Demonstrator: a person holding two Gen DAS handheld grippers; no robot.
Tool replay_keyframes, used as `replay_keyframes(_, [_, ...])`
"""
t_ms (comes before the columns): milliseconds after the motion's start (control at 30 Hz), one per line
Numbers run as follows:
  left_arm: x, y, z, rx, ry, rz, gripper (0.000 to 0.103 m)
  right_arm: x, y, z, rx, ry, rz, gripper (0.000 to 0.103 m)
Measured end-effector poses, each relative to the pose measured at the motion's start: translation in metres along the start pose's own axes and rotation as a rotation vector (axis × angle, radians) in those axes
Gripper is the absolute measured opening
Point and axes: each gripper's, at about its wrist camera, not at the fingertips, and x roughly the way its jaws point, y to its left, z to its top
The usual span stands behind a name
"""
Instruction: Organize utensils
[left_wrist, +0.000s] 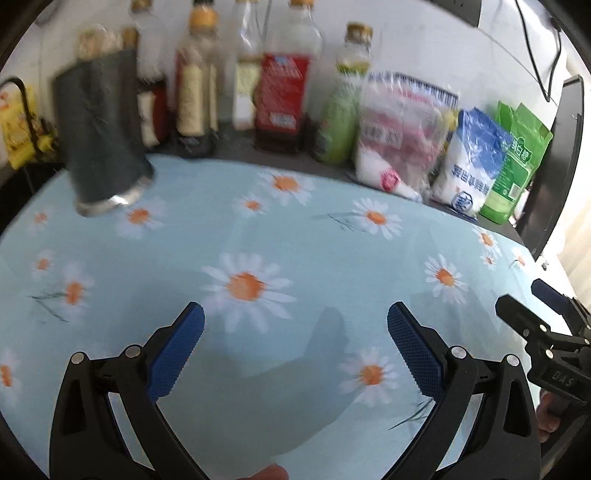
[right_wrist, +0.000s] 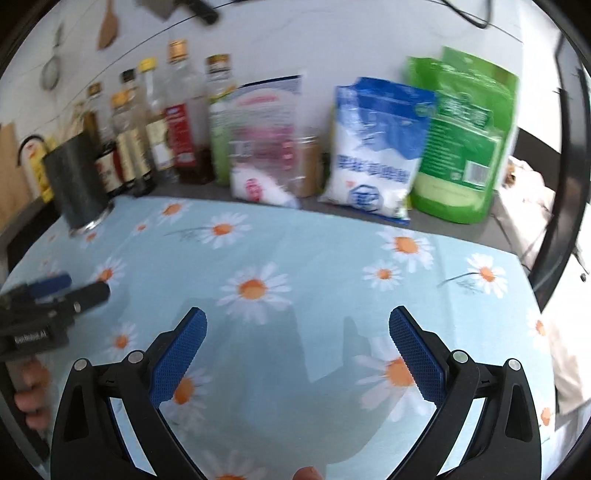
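Observation:
A dark cylindrical utensil holder (left_wrist: 103, 136) with a shiny base stands upright at the far left of the daisy-print cloth (left_wrist: 295, 236); it also shows in the right wrist view (right_wrist: 75, 184). No loose utensils show on the cloth. My left gripper (left_wrist: 295, 328) is open and empty above the cloth's near middle. My right gripper (right_wrist: 297, 328) is open and empty too. The right gripper shows at the right edge of the left wrist view (left_wrist: 532, 310), and the left gripper shows at the left edge of the right wrist view (right_wrist: 66, 288).
A row of sauce and oil bottles (left_wrist: 280, 92) lines the back wall. Bags of salt (right_wrist: 376, 147) and a green bag (right_wrist: 465, 136) stand to their right. A wooden spatula (right_wrist: 109, 24) and a strainer (right_wrist: 51, 70) hang on the wall.

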Motion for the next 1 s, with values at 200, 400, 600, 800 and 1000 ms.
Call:
replay_keyframes(200, [-0.004,-0.004,-0.001,0.044,0.020,0.040,0.097,-0.003,0.007,0.002,-0.030,-0.004,-0.008,0.095])
replay_keyframes(400, [-0.054,0.028,-0.004,0.008,-0.046,0.109,0.097,-0.027,0.059,0.012,-0.052,-0.017,0.193,0.095])
replay_keyframes(600, [-0.123,0.077,-0.022,-0.093,-0.100,0.229,0.097,-0.056,0.120,0.014,-0.118,-0.066,0.334,0.095])
replay_keyframes(800, [-0.188,0.093,-0.051,-0.123,-0.209,0.328,0.097,-0.099,0.161,-0.002,-0.183,-0.126,0.418,0.095])
replay_keyframes(1000, [-0.218,0.098,-0.064,-0.149,-0.285,0.406,0.097,-0.127,0.182,-0.014,-0.271,-0.186,0.453,0.095])
